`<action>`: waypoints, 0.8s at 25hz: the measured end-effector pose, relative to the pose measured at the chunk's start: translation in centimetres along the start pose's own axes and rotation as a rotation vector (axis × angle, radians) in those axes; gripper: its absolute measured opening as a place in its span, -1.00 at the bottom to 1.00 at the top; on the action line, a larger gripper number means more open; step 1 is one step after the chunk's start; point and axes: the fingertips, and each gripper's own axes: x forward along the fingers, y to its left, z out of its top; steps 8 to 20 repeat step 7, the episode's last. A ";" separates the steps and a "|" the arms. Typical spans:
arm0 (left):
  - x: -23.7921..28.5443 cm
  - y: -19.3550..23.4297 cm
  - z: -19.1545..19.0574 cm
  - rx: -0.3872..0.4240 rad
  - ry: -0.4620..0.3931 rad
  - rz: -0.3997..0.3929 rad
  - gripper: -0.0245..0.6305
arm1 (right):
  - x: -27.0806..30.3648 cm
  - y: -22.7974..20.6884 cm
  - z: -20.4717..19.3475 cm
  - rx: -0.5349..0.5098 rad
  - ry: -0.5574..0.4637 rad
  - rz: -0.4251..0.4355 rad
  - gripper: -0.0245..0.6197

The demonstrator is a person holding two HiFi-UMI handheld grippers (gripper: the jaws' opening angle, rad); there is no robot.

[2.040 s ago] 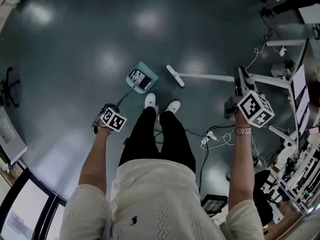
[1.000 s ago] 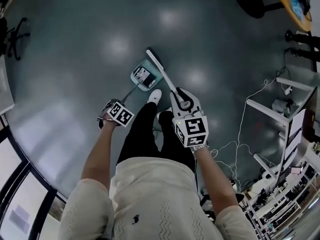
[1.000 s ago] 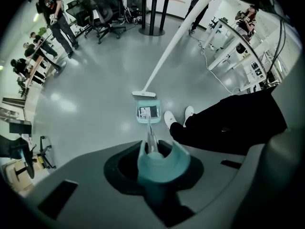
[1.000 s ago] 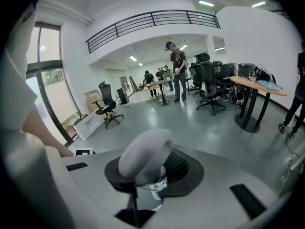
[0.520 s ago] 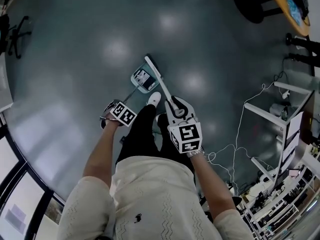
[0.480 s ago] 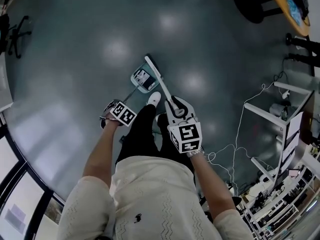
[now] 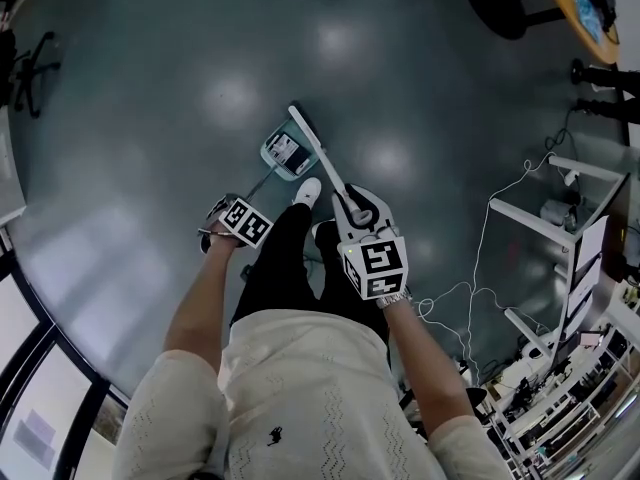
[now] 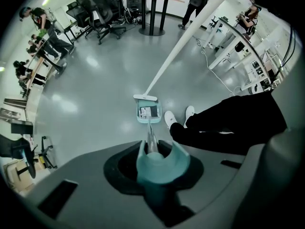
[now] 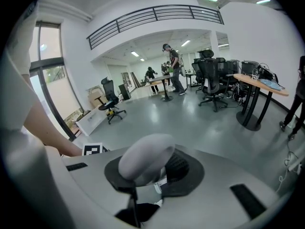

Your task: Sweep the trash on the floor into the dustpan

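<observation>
A teal dustpan [image 7: 284,154] rests on the grey floor in front of the person's white shoes [image 7: 308,191]; a piece of printed paper trash [image 8: 145,111] lies inside it. My left gripper [image 7: 232,218] is shut on the dustpan's long teal handle [image 8: 161,160]. The white broom head [image 7: 304,128] sits against the pan's far rim, seen as a white bar [image 8: 145,98] in the left gripper view. Its white pole [image 8: 187,41] runs up to my right gripper [image 7: 362,216], which is shut on the broom's rounded top end [image 9: 145,160].
White cables [image 7: 470,268] trail over the floor to the right, beside white shelf frames [image 7: 545,208] and cluttered desks. A round table base [image 7: 500,0] stands far right, an office chair [image 7: 28,68] far left. More chairs [image 8: 100,8] and people stand farther off.
The right gripper swung the broom from the far right over to the dustpan. In the last half second the broom head has stayed at the pan's far rim, shifting only slightly.
</observation>
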 end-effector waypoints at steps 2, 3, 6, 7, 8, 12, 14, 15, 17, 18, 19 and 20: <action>0.0 0.0 0.1 0.000 0.000 0.000 -0.65 | 0.0 -0.1 0.0 0.005 -0.003 -0.002 -0.70; 0.0 0.0 0.1 0.000 0.002 0.000 -0.65 | -0.1 -0.2 0.0 0.007 -0.005 -0.002 -0.70; 0.1 -0.1 0.3 0.001 0.011 0.001 -0.65 | -0.1 -0.5 -0.1 0.012 -0.008 0.000 -0.70; 0.1 -0.2 0.3 0.002 0.014 0.002 -0.65 | -0.1 -0.6 -0.2 0.014 -0.008 0.001 -0.70; 0.1 -0.2 0.3 0.002 0.014 0.002 -0.65 | -0.1 -0.6 -0.2 0.014 -0.008 0.001 -0.70; 0.1 -0.2 0.3 0.002 0.014 0.002 -0.65 | -0.1 -0.6 -0.2 0.014 -0.008 0.001 -0.70; 0.1 -0.2 0.3 0.002 0.014 0.002 -0.65 | -0.1 -0.6 -0.2 0.014 -0.008 0.001 -0.70; 0.1 -0.2 0.3 0.002 0.014 0.002 -0.65 | -0.1 -0.6 -0.2 0.014 -0.008 0.001 -0.70; 0.1 -0.2 0.3 0.002 0.014 0.002 -0.65 | -0.1 -0.6 -0.2 0.014 -0.008 0.001 -0.70; 0.1 -0.2 0.3 0.002 0.014 0.002 -0.65 | -0.1 -0.6 -0.2 0.014 -0.008 0.001 -0.70; 0.1 -0.2 0.3 0.002 0.014 0.002 -0.65 | -0.1 -0.6 -0.2 0.014 -0.008 0.001 -0.70; 0.1 -0.2 0.3 0.002 0.014 0.002 -0.65 | -0.1 -0.6 -0.2 0.014 -0.008 0.001 -0.70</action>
